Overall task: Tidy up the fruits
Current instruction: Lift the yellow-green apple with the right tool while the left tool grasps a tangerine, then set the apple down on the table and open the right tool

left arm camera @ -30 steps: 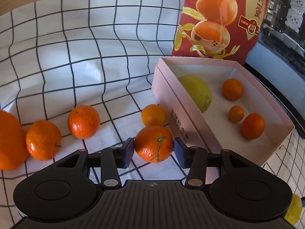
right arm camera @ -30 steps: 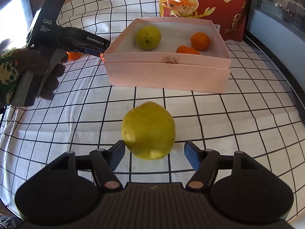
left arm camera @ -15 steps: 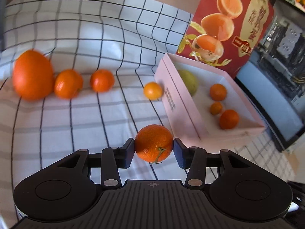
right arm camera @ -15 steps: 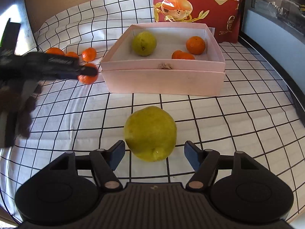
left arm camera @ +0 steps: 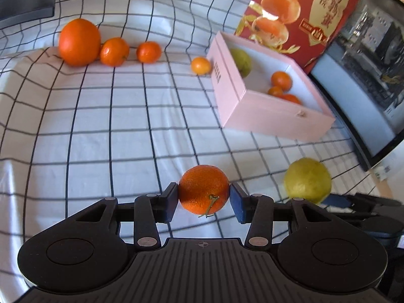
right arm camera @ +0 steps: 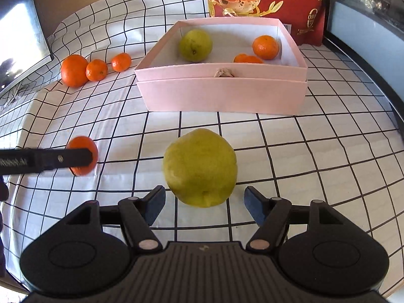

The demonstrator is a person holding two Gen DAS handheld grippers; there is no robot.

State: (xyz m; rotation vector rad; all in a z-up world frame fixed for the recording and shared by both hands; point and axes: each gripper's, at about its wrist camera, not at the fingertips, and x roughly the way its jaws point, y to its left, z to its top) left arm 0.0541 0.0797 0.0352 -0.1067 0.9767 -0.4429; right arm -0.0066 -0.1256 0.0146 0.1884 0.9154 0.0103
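The left gripper (left arm camera: 204,202) is clamping a small round orange mandarin (left arm camera: 204,192) above the checked white cloth (left arm camera: 126,126), in front of the pink cardboard box (right arm camera: 222,96). The right gripper (right arm camera: 204,203) is standing wide around a yellow-green pear (right arm camera: 200,168), pads clear of it, nearer that box's front wall.

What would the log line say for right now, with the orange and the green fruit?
left gripper: shut on tangerine | right gripper: open around yellow-green fruit, pads apart from it | pink box: not reached
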